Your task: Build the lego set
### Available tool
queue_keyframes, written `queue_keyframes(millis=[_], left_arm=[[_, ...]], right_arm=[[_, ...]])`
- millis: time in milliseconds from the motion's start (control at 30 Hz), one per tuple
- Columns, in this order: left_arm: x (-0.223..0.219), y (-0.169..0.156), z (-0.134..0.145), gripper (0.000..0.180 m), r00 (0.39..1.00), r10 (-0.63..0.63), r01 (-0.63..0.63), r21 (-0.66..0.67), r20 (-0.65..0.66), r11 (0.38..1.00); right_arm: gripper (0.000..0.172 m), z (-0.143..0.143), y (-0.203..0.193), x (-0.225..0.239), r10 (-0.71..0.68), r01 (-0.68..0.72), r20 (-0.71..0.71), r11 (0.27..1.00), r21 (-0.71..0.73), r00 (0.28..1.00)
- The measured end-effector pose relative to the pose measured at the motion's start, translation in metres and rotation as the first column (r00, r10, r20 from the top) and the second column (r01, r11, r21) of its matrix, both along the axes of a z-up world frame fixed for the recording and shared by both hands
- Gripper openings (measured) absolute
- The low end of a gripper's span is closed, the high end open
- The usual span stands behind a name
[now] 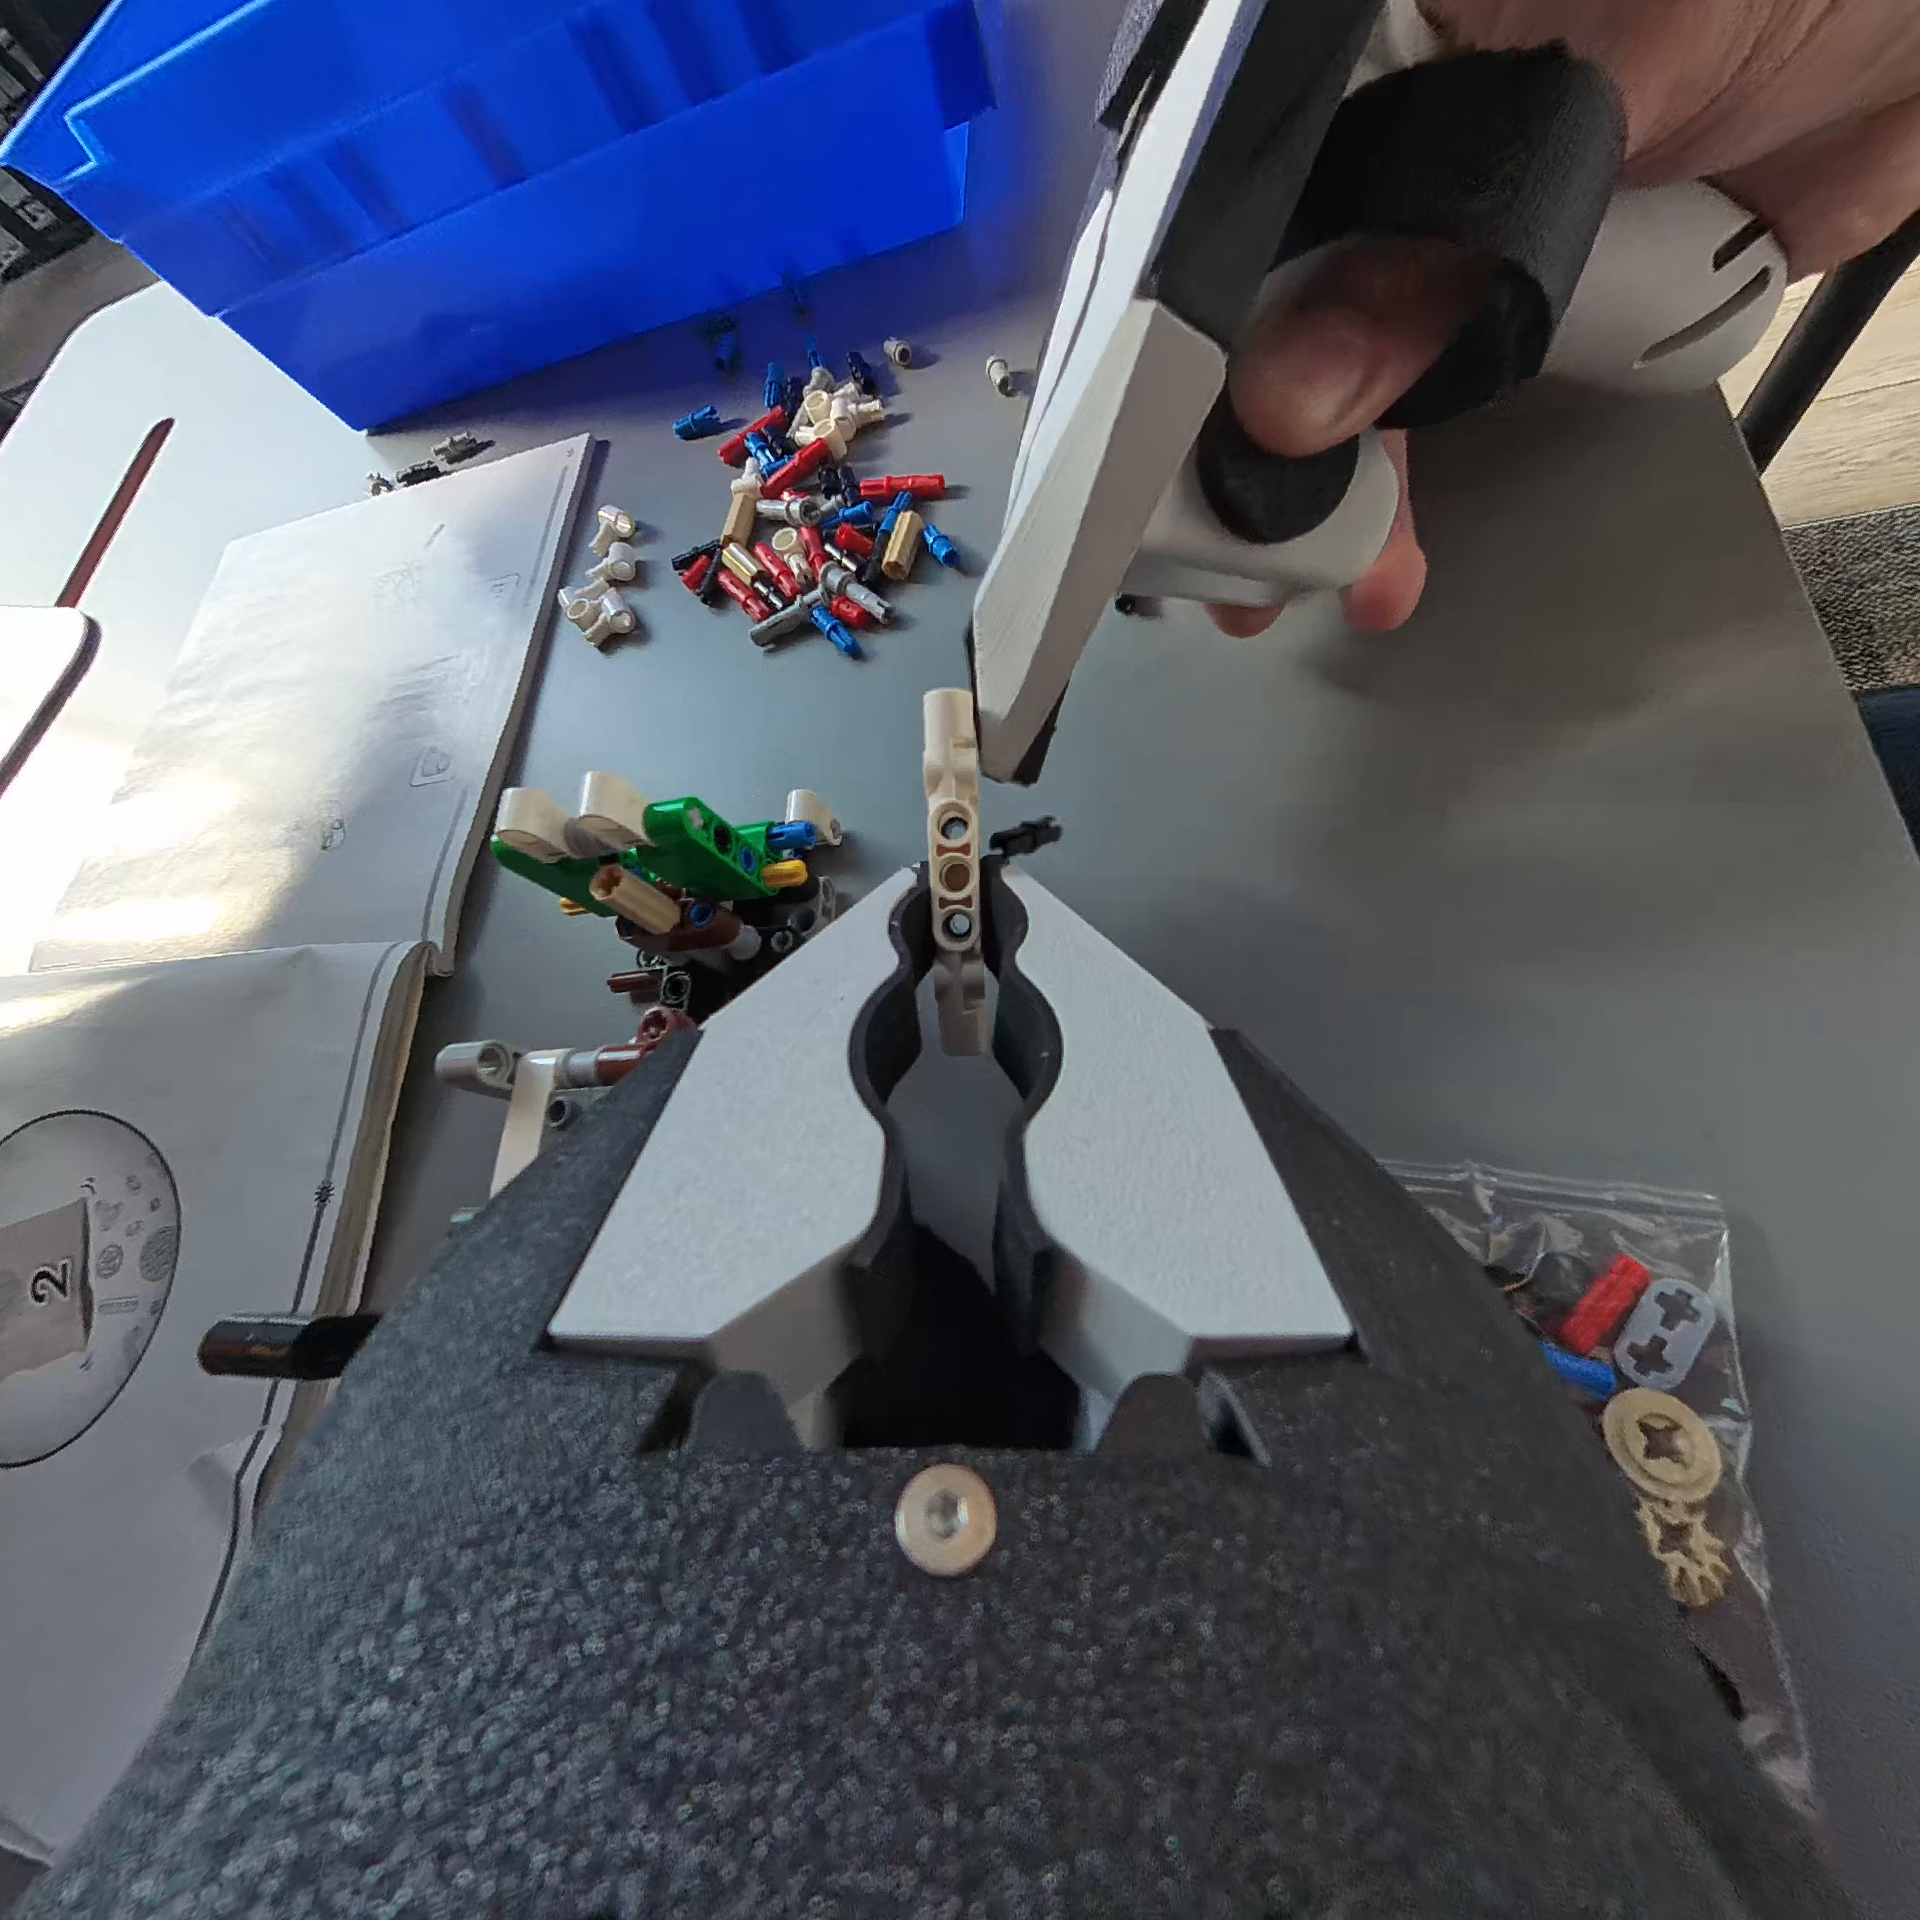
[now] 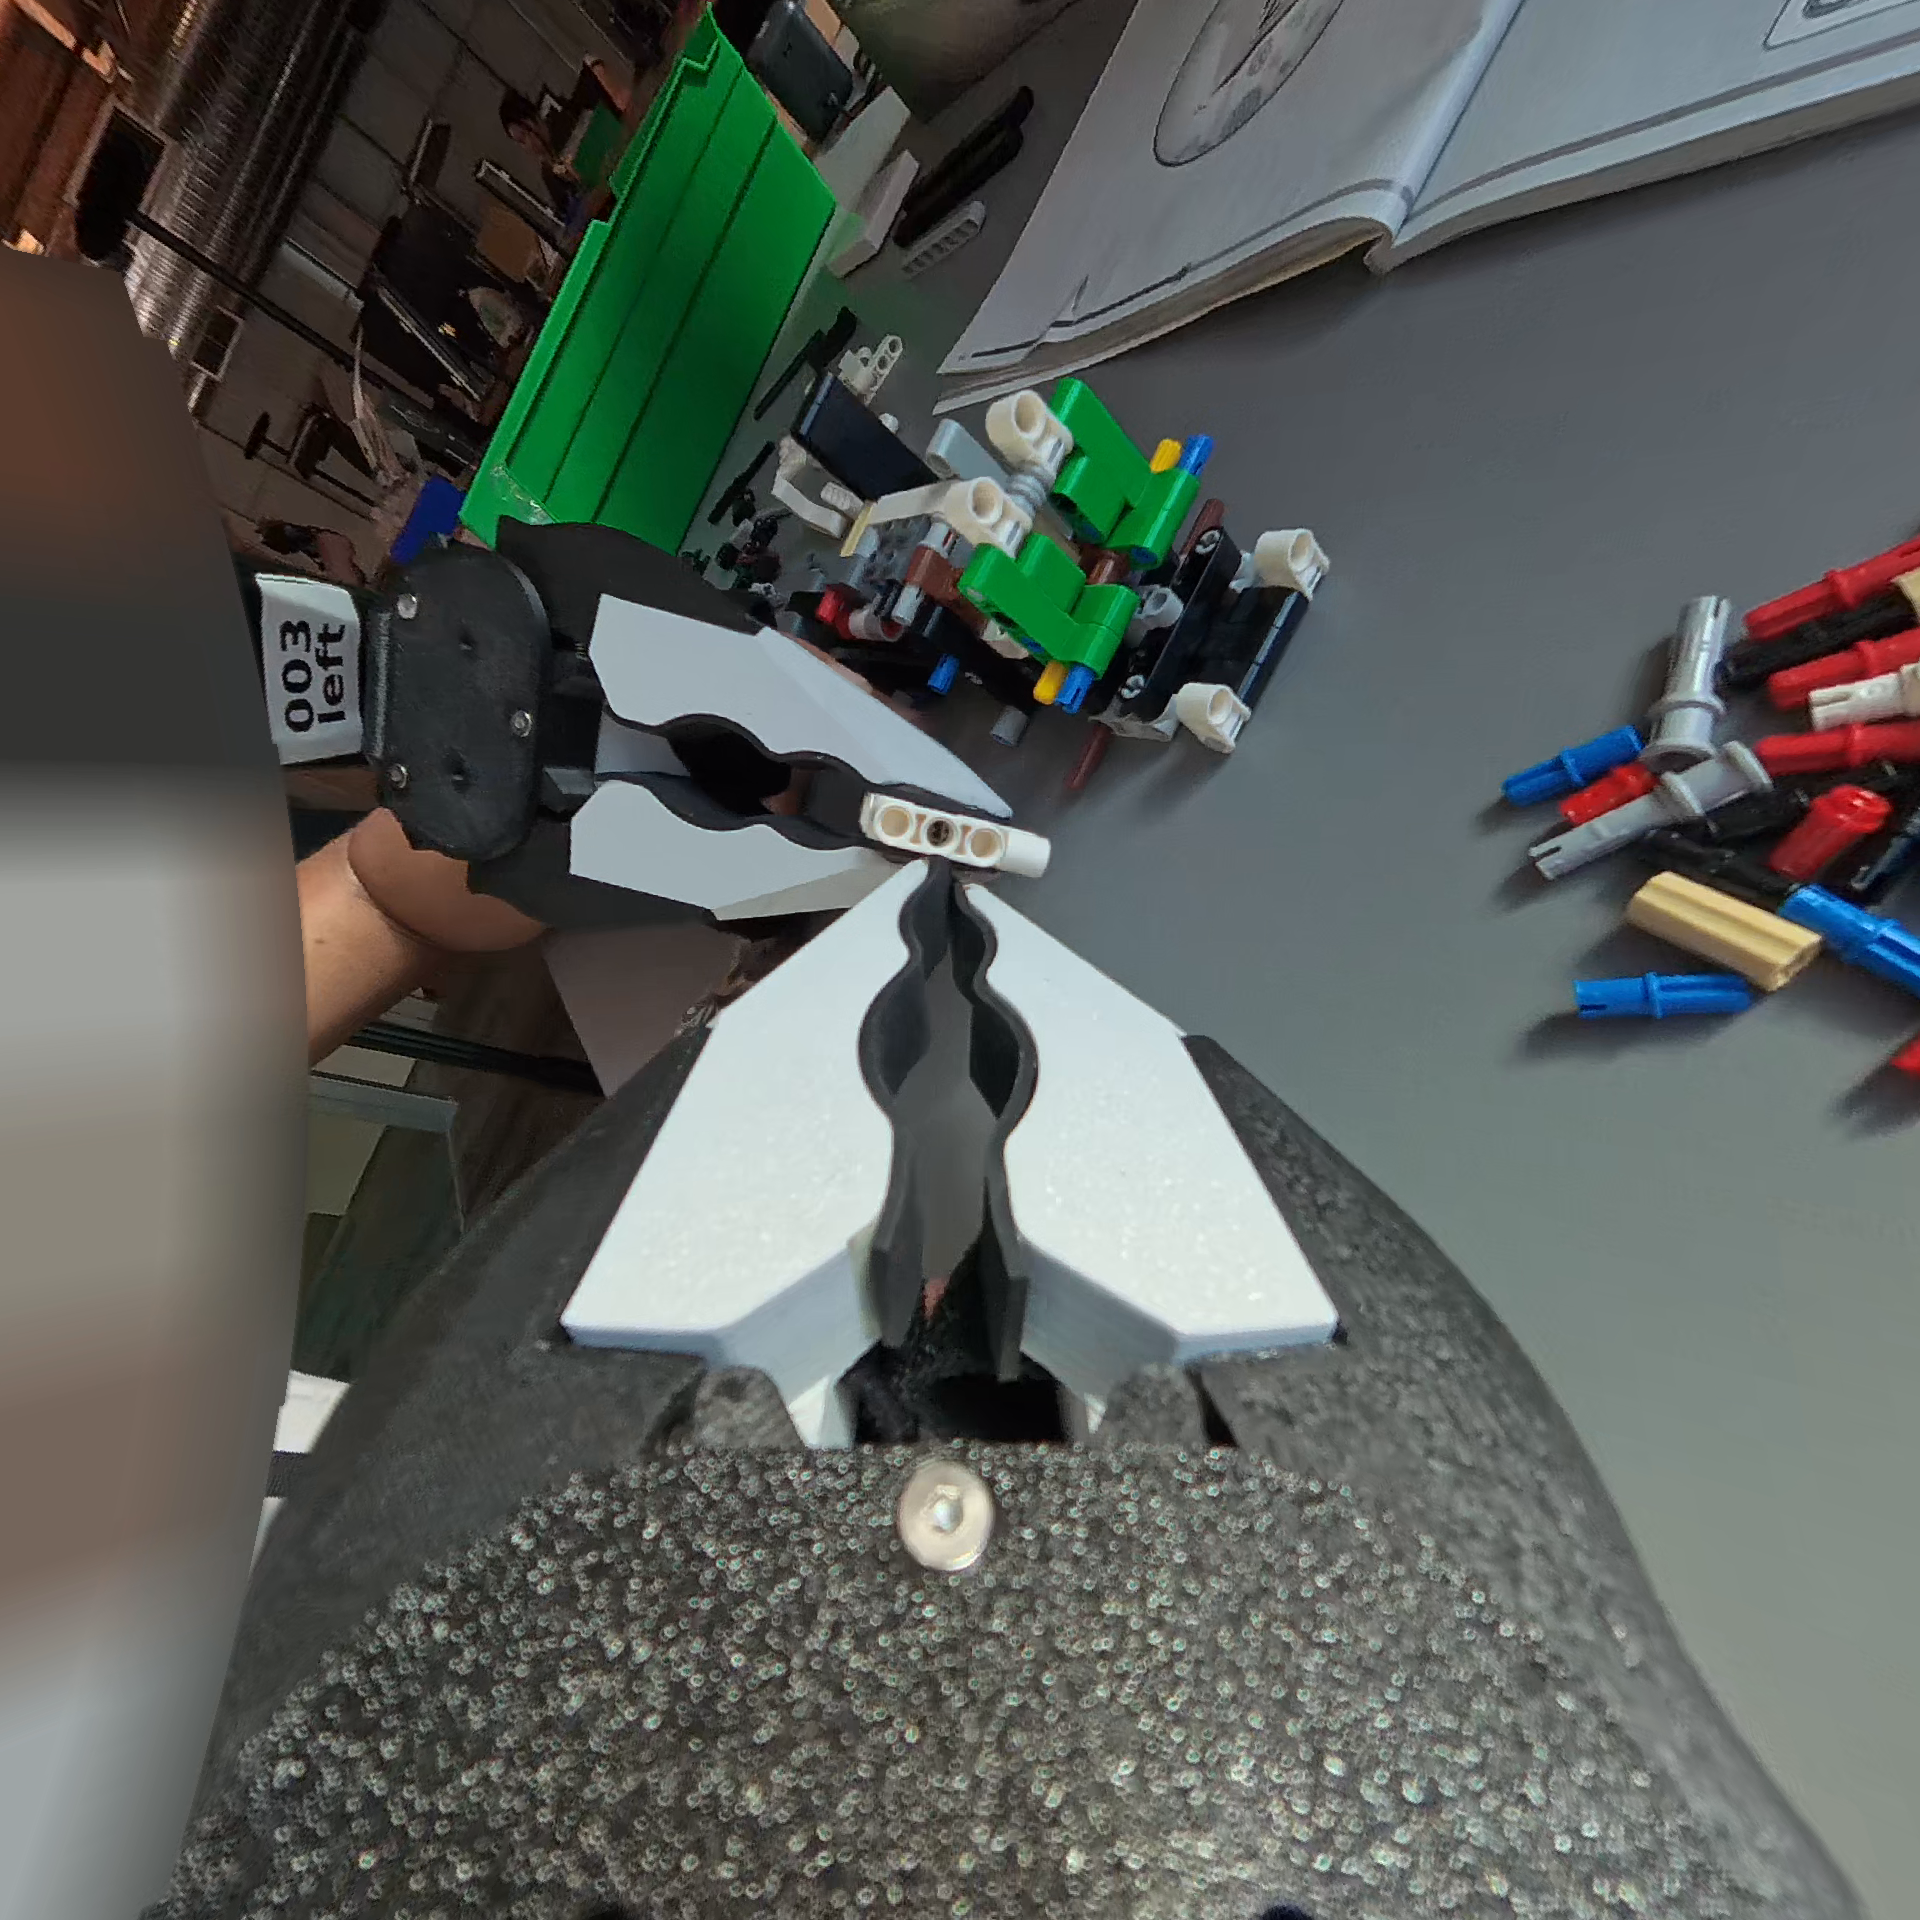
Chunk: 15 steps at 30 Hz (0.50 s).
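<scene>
Left gripper (image 1: 961, 914) clamped on a cream three-hole connector piece (image 1: 954, 862), pads pressing both long sides, top end sticking out past the fingertips. Right gripper (image 2: 940, 883) closed, tips together at the connector's side, right against it; looks like nothing gripped there, though a small pin in the tips can't be ruled out. Black pin (image 1: 1023, 834) on the grey table (image 1: 1455, 935) just beyond the connector. Green-and-cream partial assembly (image 1: 665, 862) left of the connector, loose pile of red, blue, grey and tan pins (image 1: 821, 520) farther off behind it, open instruction booklet (image 1: 312, 707) farther left, blue bin (image 1: 540, 177) beyond the pile. Bag of spare parts (image 1: 1621, 1382) to the near right of the connector. Risks, as judgement: side push from the closed right tips could pivot the connector in the left pads, since only its lower half is held; slip means a drop into the clutter.
</scene>
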<state>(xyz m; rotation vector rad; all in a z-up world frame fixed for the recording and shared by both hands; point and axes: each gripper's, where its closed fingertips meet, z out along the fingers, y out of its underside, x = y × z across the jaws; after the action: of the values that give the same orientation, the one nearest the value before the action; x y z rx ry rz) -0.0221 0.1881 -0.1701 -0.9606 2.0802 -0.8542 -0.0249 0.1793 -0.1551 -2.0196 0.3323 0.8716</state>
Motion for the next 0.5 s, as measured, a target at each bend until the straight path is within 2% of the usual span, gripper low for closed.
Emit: queue_keyframes(millis=[33, 167, 300, 400, 500], left_arm=[[0.001, 0.001, 0.000, 0.005, 1.000, 0.007, -0.007, 0.000, 0.002, 1.000], [0.005, 0.010, 0.003, 0.005, 0.997, 0.070, -0.069, -0.016, 0.016, 0.997], [0.006, 0.014, 0.012, 0.005, 0.996, 0.087, -0.084, -0.089, 0.034, 0.993], [0.006, 0.015, 0.014, 0.005, 0.995, 0.093, -0.089, -0.112, 0.037, 0.990], [0.005, 0.012, 0.014, 0.005, 0.996, 0.075, -0.070, -0.103, 0.041, 0.992]], right_arm=[[0.000, 0.000, 0.000, 0.001, -0.009, 0.009, 0.011, 1.000, 0.002, 1.000], [0.000, 0.004, 0.000, -0.001, -0.030, 0.025, 0.097, 0.998, 0.056, 0.995], [0.003, 0.006, -0.015, -0.002, -0.027, -0.010, 0.337, 0.994, 0.106, 0.941], [0.023, -0.005, -0.026, -0.011, 0.074, -0.101, 0.516, 0.995, 0.025, 0.853], [0.029, -0.015, -0.023, -0.023, 0.150, -0.179, 0.636, 0.984, -0.018, 0.757]])
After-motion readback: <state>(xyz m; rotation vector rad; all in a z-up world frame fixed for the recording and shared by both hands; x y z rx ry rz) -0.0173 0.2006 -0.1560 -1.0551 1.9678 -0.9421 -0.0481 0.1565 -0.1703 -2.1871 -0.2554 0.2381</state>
